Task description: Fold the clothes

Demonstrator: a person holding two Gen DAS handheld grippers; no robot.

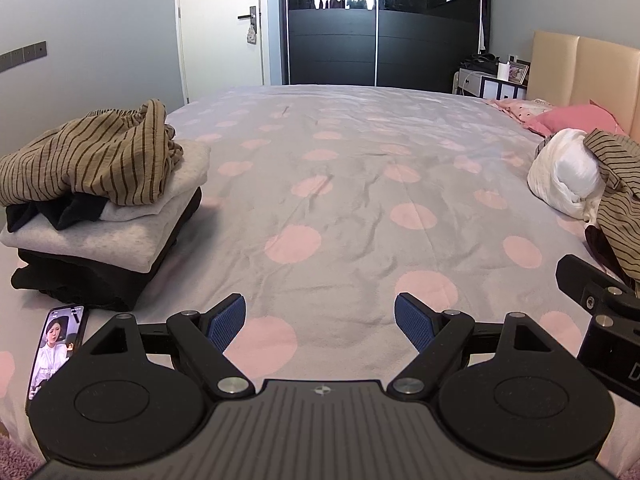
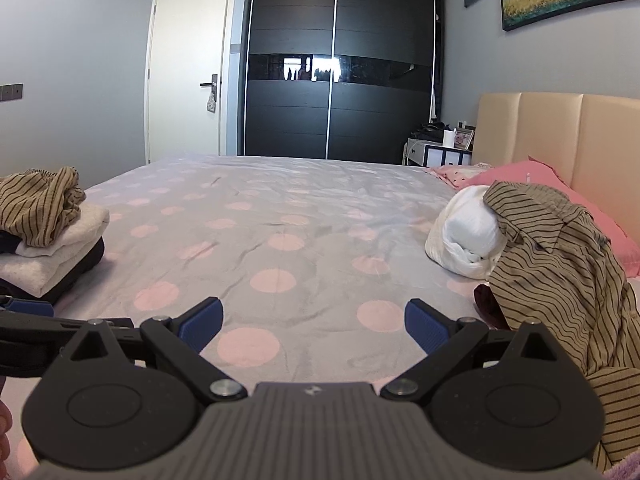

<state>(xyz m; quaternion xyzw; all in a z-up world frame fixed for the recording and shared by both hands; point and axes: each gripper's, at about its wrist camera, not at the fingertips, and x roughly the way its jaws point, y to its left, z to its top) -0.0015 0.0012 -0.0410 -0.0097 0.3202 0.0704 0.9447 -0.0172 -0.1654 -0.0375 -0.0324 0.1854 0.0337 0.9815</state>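
Observation:
A stack of folded clothes [image 1: 104,232] sits on the bed at the left, grey and black pieces with a rumpled tan striped garment [image 1: 88,156] on top; it also shows in the right wrist view [image 2: 48,240]. An unfolded pile lies at the right: a tan striped shirt [image 2: 560,264] draped over a white bundle [image 2: 468,236] and a dark red piece [image 2: 486,300]. The white bundle [image 1: 564,172] also shows in the left wrist view. My left gripper [image 1: 320,320] is open and empty above the bedspread. My right gripper [image 2: 314,324] is open and empty, just left of the striped shirt.
The bed has a grey spread with pink dots [image 1: 340,184]. A phone [image 1: 56,344] with a lit screen lies by the stack. Pink pillows [image 2: 536,184] and a beige headboard [image 2: 560,136] are at the right. A dark wardrobe [image 2: 340,80], a door and a nightstand [image 2: 436,152] stand beyond.

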